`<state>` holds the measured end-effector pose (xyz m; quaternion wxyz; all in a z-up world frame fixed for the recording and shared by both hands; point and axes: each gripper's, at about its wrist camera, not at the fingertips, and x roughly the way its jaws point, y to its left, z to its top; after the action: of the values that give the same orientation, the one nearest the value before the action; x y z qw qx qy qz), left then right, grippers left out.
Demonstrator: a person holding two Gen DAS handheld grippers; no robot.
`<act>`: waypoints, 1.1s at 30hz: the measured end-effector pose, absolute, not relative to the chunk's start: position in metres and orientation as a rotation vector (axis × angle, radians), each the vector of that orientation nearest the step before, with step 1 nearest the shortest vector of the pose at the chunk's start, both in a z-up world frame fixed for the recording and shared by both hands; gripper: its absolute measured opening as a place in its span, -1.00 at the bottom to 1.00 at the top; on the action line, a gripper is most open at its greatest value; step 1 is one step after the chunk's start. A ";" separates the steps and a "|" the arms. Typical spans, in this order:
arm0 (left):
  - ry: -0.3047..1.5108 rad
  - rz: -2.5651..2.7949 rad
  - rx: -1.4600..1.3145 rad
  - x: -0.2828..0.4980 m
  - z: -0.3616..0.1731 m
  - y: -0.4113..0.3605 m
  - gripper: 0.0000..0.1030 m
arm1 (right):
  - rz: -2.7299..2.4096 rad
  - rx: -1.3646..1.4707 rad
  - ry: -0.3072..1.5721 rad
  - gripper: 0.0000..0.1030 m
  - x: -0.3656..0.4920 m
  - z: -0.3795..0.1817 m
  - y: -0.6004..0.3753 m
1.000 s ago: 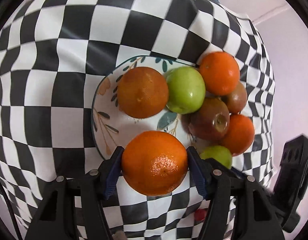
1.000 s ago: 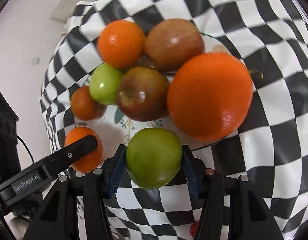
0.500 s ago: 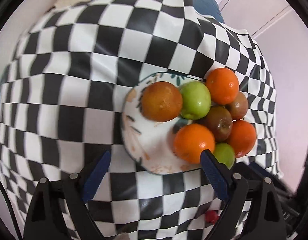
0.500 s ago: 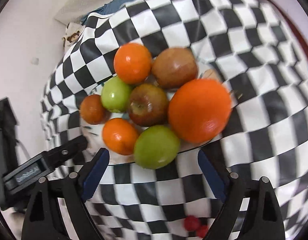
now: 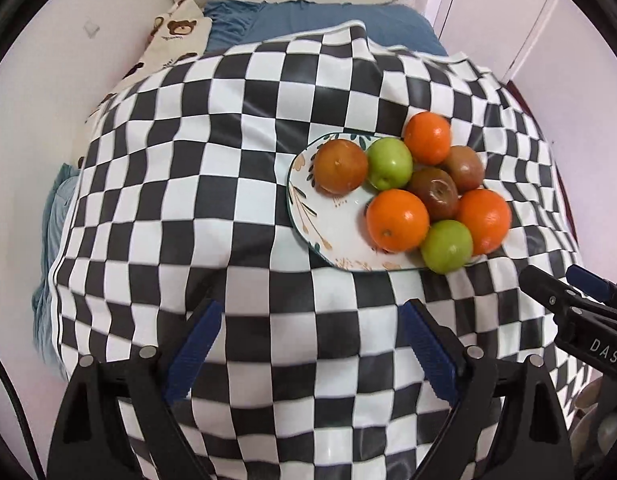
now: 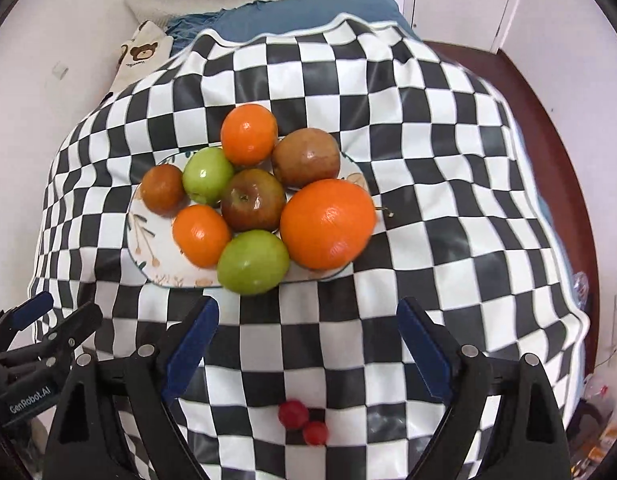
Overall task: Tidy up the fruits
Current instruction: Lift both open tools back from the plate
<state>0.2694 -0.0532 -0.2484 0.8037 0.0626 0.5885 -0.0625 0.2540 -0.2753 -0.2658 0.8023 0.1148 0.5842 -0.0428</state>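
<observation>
On the plate eight fruits sit piled; two small red ones remain near; both tools gape wide, empty.

Pale walls, perhaps blue bedding

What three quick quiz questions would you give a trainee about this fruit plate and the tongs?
1. How many green apples lie on the plate? A: one. B: two. C: four.
2. True or false: the right tongs grip a green apple.
3. Fill in: the two small red fruits lie off the plate, on the checkered ____.

Key: 1 B. 2 false: the right tongs stand open and empty. 3 cloth.
</observation>
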 end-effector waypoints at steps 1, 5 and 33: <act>1.254 -0.135 0.126 0.266 -0.245 -0.057 0.79 | -0.089 0.241 1.246 0.80 0.249 -0.260 -0.275; 1.206 -0.135 0.126 0.243 -0.220 -0.060 0.79 | -0.072 0.209 1.190 0.80 0.221 -0.229 -0.273; 0.999 -0.149 0.106 0.172 -0.126 -0.070 0.79 | -0.035 0.219 0.951 0.80 0.119 -0.101 -0.281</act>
<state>0.1721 -0.0699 -0.1258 0.8738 0.0508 0.4784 -0.0713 0.1194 -0.2815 -0.1011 0.8832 0.1050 0.4568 -0.0168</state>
